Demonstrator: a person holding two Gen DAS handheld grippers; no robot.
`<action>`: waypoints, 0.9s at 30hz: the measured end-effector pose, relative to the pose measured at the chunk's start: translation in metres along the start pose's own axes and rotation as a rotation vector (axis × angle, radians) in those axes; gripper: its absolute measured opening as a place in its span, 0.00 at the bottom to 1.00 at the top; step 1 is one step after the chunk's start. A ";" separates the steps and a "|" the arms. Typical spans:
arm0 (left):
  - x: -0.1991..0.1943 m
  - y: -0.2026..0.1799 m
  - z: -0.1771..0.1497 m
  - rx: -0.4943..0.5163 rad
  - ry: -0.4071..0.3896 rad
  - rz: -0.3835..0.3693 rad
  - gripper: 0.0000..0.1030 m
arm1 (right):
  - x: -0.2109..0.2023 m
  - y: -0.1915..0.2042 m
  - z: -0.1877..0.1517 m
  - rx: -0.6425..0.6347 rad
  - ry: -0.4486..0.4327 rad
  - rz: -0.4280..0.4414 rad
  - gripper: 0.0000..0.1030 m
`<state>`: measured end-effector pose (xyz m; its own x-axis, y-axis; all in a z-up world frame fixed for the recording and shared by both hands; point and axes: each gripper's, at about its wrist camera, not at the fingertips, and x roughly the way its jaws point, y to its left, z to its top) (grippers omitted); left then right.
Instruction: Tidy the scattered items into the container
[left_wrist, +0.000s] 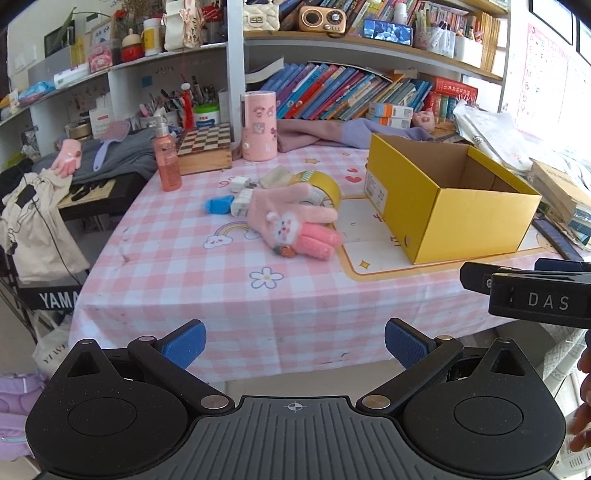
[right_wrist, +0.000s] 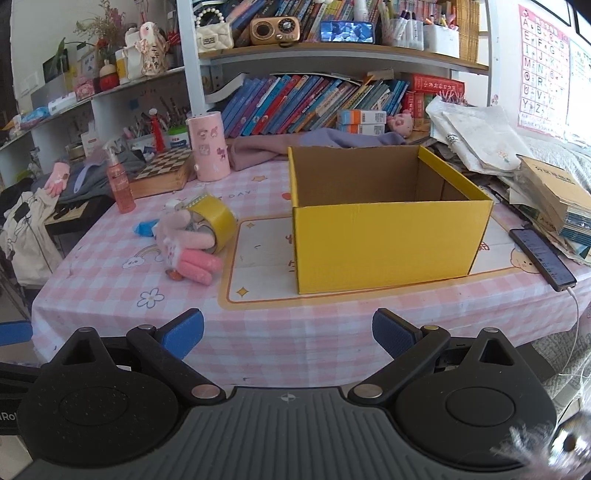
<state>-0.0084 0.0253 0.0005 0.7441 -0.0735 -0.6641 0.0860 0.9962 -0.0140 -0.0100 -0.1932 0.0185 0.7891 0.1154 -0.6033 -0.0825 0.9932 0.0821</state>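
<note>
Glove (left_wrist: 291, 218), pink knit, left of yellow box (left_wrist: 461, 218): soft, light; pinch at cuff. Left gripper (left_wrist: 294, 345) and right gripper (right_wrist: 288, 334) jaws apart, empty.

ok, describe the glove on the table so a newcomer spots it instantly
Start at the open yellow box on the pink checked tablecloth. Left of it, a small clutter pile; the pink glove lies at its front, against the yellow tape roll. Only it is fuzzy, with a white bunny face.
</note>
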 end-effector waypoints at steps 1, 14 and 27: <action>0.000 0.002 0.000 -0.005 0.000 0.001 1.00 | 0.001 0.002 0.000 -0.005 0.002 0.006 0.97; 0.000 0.025 -0.001 -0.095 -0.003 0.025 1.00 | 0.017 0.026 0.009 -0.054 0.049 0.119 0.97; 0.029 0.051 0.014 -0.205 0.038 0.057 1.00 | 0.052 0.040 0.033 -0.094 0.031 0.186 0.66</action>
<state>0.0267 0.0734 -0.0095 0.7177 -0.0190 -0.6961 -0.0948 0.9877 -0.1247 0.0479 -0.1478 0.0167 0.7359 0.2964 -0.6088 -0.2832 0.9514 0.1209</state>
